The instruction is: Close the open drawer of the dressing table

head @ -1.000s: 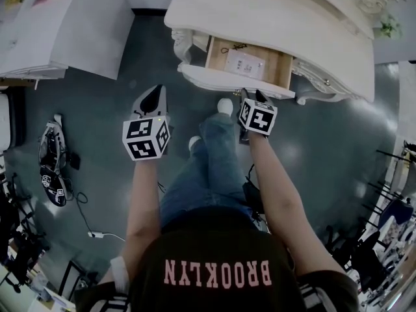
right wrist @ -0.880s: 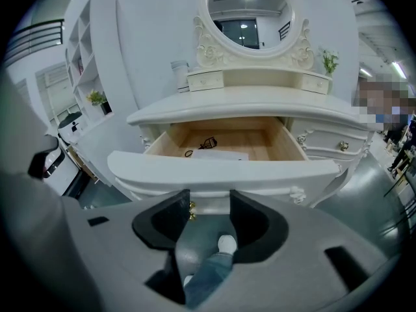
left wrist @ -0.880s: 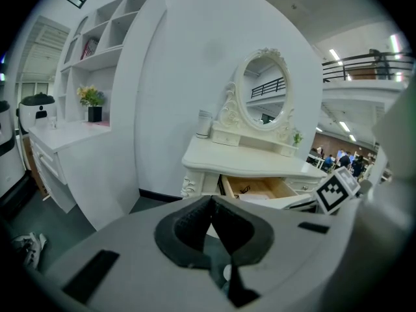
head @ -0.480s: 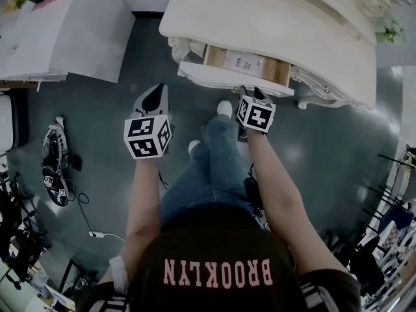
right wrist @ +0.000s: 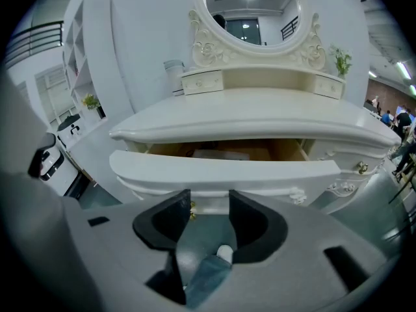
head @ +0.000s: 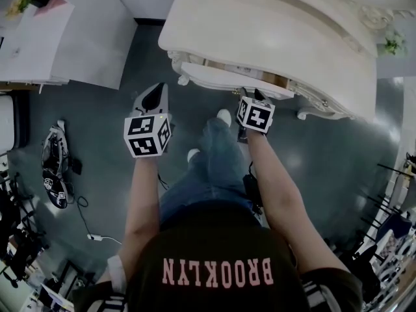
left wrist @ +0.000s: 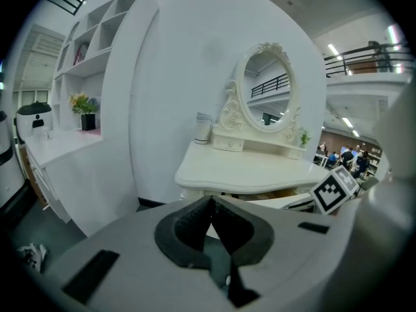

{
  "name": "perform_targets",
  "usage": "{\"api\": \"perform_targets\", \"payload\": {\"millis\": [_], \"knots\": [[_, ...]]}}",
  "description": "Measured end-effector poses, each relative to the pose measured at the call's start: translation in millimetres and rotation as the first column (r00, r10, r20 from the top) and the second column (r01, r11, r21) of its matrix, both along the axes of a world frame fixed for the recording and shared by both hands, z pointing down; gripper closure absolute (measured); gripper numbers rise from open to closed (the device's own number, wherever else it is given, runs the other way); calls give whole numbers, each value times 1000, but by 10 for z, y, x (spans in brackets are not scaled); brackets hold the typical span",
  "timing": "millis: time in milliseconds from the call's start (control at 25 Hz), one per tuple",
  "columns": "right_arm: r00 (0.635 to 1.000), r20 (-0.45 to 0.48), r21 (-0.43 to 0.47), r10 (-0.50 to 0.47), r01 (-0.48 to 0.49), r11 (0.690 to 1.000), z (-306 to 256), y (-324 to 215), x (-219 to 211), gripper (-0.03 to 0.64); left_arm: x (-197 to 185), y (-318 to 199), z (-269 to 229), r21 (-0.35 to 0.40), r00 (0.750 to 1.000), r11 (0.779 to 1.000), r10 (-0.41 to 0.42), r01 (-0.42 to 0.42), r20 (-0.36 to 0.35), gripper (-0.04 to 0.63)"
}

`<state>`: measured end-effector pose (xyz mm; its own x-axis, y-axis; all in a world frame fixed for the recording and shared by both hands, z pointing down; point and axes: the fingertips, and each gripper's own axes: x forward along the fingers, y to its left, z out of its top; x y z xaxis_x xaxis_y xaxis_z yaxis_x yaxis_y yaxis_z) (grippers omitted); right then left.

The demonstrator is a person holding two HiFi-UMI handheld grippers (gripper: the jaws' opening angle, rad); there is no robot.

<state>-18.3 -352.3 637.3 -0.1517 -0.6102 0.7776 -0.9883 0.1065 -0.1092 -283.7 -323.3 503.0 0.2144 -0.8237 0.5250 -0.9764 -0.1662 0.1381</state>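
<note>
The cream dressing table (head: 279,25) fills the upper right of the head view. Its drawer (head: 231,80) sticks out only a little, and a thin strip of wooden inside shows. In the right gripper view the drawer front (right wrist: 224,168) spans the frame, with the wooden inside (right wrist: 221,151) above it. My right gripper (head: 250,95) is up against the drawer front, its jaws open (right wrist: 209,208), and a small gold knob (right wrist: 191,207) sits by the left finger. My left gripper (head: 154,96) hangs over the floor left of the table, jaws shut (left wrist: 209,207) on nothing.
A white shelf unit (head: 78,31) stands to the left of the table. Dark gear (head: 52,168) and a cable (head: 97,236) lie on the grey floor at left. The person's legs (head: 214,155) stand before the drawer. An oval mirror (right wrist: 250,8) rises behind the tabletop.
The drawer has slid most of the way into the table. My right gripper has moved forward with its front. The left gripper has barely moved.
</note>
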Motion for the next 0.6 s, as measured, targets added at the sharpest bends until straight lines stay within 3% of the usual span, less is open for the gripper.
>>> {"api": "perform_targets", "payload": {"millis": [600], "knots": [[1000,-24,10,-2,2,1000,7,-375,77,456,40,-342,33,-5,1000,1000,-21,21,4,592]]}}
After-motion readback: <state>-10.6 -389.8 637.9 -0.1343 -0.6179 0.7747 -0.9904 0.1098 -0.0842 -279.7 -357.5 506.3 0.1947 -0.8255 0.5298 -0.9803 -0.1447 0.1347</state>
